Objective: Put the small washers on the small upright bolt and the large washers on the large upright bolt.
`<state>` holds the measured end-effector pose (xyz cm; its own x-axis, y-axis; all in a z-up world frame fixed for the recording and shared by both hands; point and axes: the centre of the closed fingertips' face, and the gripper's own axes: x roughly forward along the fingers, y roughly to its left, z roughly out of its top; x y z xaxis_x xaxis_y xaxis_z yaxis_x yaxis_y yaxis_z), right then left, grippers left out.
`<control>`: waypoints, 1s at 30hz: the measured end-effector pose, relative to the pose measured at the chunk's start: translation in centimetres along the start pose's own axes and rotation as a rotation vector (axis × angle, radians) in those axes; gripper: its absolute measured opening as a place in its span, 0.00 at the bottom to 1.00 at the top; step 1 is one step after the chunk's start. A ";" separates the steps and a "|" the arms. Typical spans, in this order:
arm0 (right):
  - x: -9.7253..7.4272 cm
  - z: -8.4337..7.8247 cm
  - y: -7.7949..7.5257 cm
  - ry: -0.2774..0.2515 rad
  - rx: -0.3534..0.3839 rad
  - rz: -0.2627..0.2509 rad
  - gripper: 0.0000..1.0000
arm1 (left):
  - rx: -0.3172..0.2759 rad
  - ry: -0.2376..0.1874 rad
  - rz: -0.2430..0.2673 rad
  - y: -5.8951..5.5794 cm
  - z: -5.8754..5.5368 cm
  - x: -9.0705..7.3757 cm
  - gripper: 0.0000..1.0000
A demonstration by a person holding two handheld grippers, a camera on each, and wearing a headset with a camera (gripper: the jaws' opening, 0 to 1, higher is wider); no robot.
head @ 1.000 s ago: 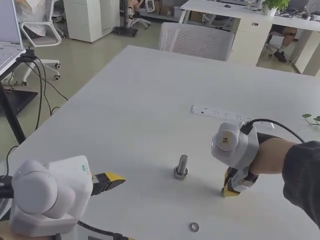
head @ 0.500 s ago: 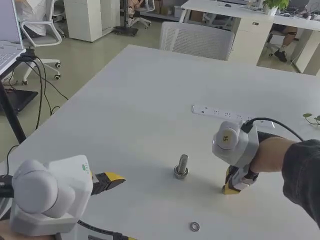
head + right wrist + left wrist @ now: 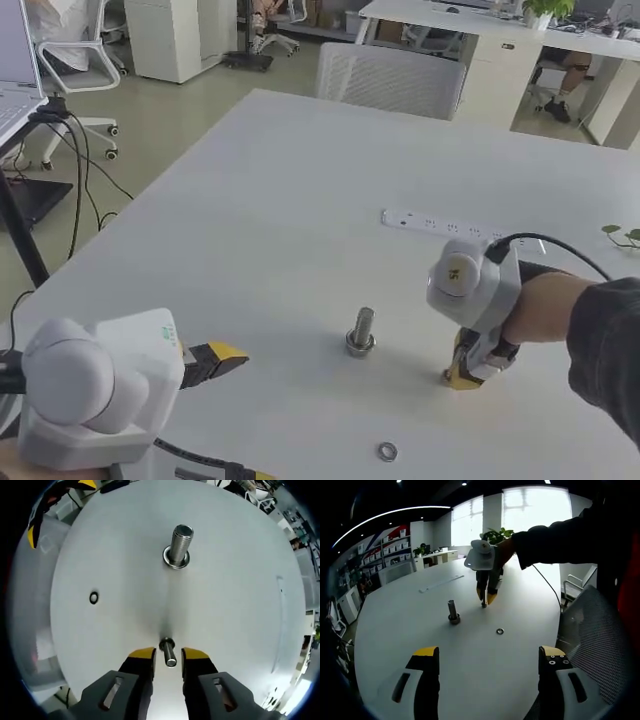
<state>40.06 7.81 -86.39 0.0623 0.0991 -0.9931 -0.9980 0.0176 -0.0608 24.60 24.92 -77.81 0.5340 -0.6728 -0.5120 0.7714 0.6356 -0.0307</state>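
The large bolt [image 3: 361, 330] [image 3: 453, 612] [image 3: 178, 547] stands upright mid-table with a metal ring around its foot. To its right my right gripper [image 3: 462, 378] [image 3: 485, 599] [image 3: 168, 652] points down at the table. Its jaws straddle the small upright bolt [image 3: 168, 654] [image 3: 483, 602], narrowly open, with a thin gap on each side. One small washer [image 3: 386, 452] [image 3: 500, 631] [image 3: 93, 598] lies flat nearer the front edge. My left gripper [image 3: 228, 412] [image 3: 489, 651] hovers at the front left, open wide and holding nothing.
A white power strip [image 3: 450, 229] [image 3: 440, 583] lies on the white table [image 3: 260, 230] behind the bolts. A black cable [image 3: 545, 245] runs from the right gripper. A mesh chair [image 3: 390, 80] stands at the far edge. Desks and chairs are beyond.
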 end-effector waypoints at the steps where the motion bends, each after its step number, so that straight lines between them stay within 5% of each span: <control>1: -0.1 0.0 0.0 -0.003 0.005 0.000 0.23 | 0.001 -0.001 -0.001 0.0 0.0 0.0 0.81; 30: -1.6 -2.2 0.5 -0.045 0.083 -0.026 0.35 | 0.017 -0.002 -0.012 -0.4 0.4 0.3 0.81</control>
<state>39.45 5.48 -85.08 0.0909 0.1420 -0.9857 -0.9918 0.1026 -0.0767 24.59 24.33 -77.59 0.5256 -0.6812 -0.5097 0.7834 0.6211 -0.0222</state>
